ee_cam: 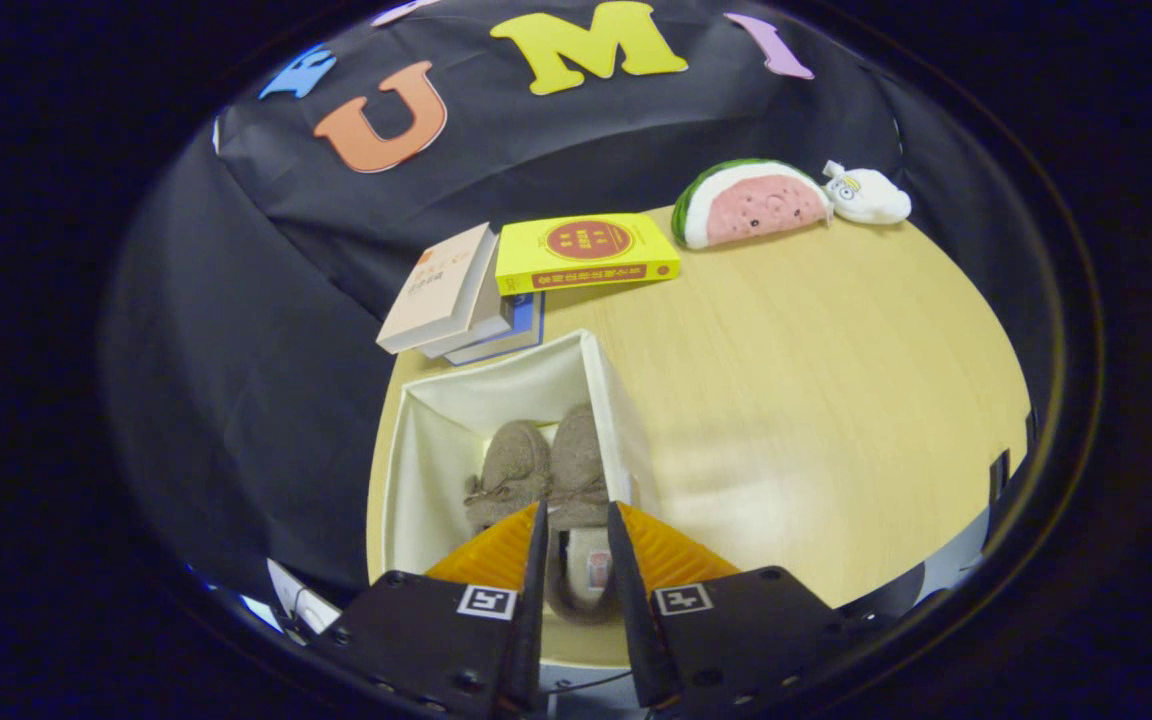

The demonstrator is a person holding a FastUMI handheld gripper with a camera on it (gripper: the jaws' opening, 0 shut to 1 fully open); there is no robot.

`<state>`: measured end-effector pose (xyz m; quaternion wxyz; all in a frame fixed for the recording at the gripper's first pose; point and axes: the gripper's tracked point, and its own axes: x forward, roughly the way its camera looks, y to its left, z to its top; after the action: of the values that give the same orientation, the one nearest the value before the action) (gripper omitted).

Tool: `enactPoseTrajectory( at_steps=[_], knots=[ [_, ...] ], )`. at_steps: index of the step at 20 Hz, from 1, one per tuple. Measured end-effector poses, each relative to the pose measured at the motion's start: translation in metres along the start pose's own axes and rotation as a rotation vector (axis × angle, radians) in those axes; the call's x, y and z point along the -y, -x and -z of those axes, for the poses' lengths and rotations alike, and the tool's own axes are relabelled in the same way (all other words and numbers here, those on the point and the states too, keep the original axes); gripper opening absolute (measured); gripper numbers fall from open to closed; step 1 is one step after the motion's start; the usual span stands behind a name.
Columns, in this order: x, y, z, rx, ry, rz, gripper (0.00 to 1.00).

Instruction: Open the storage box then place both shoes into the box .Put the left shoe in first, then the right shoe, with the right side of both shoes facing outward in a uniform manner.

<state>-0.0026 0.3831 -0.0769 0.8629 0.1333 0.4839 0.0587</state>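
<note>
The table bears the storage box, stacked books, and two plush toys.

Fisheye riding the claw, looking steeply down, close above storage box, table beyond

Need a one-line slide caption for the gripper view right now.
Gripper fingers close on either side of the right shoe, beside the left shoe in the open storage box.

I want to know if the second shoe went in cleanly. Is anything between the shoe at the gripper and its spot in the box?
Nothing visible. Both shoes lie side by side inside the open storage box, and the gripper straddles the heel of the right-hand shoe.
</note>
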Motion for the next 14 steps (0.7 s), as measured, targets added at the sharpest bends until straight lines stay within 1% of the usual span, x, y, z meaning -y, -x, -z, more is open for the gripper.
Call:
enactPoseTrajectory(
  at_steps=[1,4,6,7,10,11,14],
  knots=[
    [-0.002,0.004,-0.005,0.029,0.027,-0.014,0.41],
    [0.0,0.019,-0.021,0.136,0.13,-0.04,0.66],
    [0.014,0.029,-0.029,0.213,0.185,-0.026,0.93],
    [0.023,0.035,-0.031,0.239,0.201,-0.014,0.97],
    [0.039,0.047,-0.03,0.268,0.199,-0.052,0.96],
    [0.052,0.054,-0.028,0.284,0.2,-0.052,0.97],
    [0.083,0.066,-0.047,0.393,0.254,-0.009,0.97]
  ],
)
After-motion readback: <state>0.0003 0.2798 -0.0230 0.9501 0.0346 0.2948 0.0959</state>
